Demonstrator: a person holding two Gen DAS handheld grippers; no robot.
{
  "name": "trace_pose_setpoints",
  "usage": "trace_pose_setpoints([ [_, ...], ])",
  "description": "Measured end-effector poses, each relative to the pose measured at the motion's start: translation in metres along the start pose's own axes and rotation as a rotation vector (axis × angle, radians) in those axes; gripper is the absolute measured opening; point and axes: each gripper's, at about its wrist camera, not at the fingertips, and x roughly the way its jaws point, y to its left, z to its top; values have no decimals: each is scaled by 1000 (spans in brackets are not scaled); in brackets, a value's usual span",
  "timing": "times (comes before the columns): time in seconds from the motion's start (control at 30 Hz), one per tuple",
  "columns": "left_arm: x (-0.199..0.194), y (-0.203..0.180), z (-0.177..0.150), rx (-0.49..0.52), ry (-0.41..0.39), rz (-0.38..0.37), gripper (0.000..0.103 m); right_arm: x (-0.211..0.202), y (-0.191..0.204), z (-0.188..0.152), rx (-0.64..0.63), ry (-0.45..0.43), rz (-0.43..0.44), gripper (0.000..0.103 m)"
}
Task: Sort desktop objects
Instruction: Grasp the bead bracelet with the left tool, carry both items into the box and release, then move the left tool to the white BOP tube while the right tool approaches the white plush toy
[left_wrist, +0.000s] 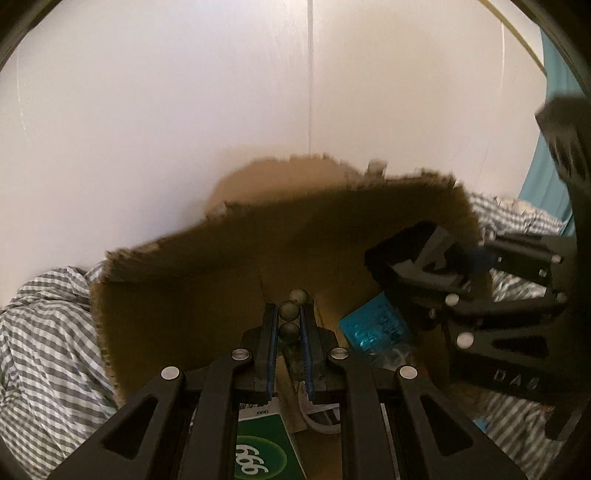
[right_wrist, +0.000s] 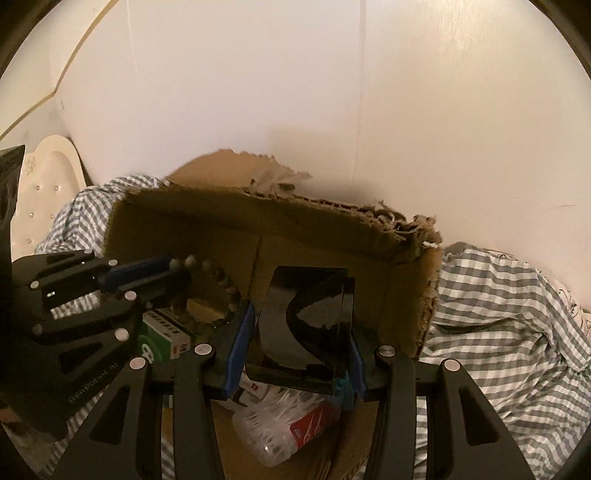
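Note:
My left gripper (left_wrist: 289, 317) is shut on a string of dark round beads (left_wrist: 289, 309) and holds it over the open cardboard box (left_wrist: 177, 295). In the right wrist view the left gripper (right_wrist: 173, 271) shows at the left with the beads (right_wrist: 221, 280) hanging in a loop. My right gripper (right_wrist: 295, 332) is shut on a black glossy box-shaped object (right_wrist: 303, 325) above the cardboard box (right_wrist: 184, 221). In the left wrist view the right gripper (left_wrist: 432, 254) holds that black object (left_wrist: 402, 254) at the right.
Inside the box lie a green carton marked 666 (left_wrist: 258, 446), a blue packet (left_wrist: 373, 321), a clear plastic bag with a red label (right_wrist: 291, 424) and a green-and-white carton (right_wrist: 162, 332). Grey checked cloth (right_wrist: 498, 314) surrounds the box. A white wall stands behind.

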Motion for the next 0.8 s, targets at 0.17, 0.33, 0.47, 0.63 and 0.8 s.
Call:
trace_pose_setpoints([
  [0.17, 14, 2, -10, -14, 29, -1, 14, 5, 1, 0, -17, -17, -5, 46],
  [0.33, 4, 9, -13, -54, 33, 16, 72, -12, 3, 6, -23, -70, -16, 68],
  [0.47, -26, 11, -13, -56, -14, 44, 79, -37, 0, 16, -5, -83, -13, 68],
  [0.63, -79, 12, -17, -63, -29, 69, 81, -88, 8, 24, -10, -100, -38, 68],
  [0.8, -142, 13, -21, -86, -94, 65, 86, -153, 34, 16, -45, -151, -66, 68],
])
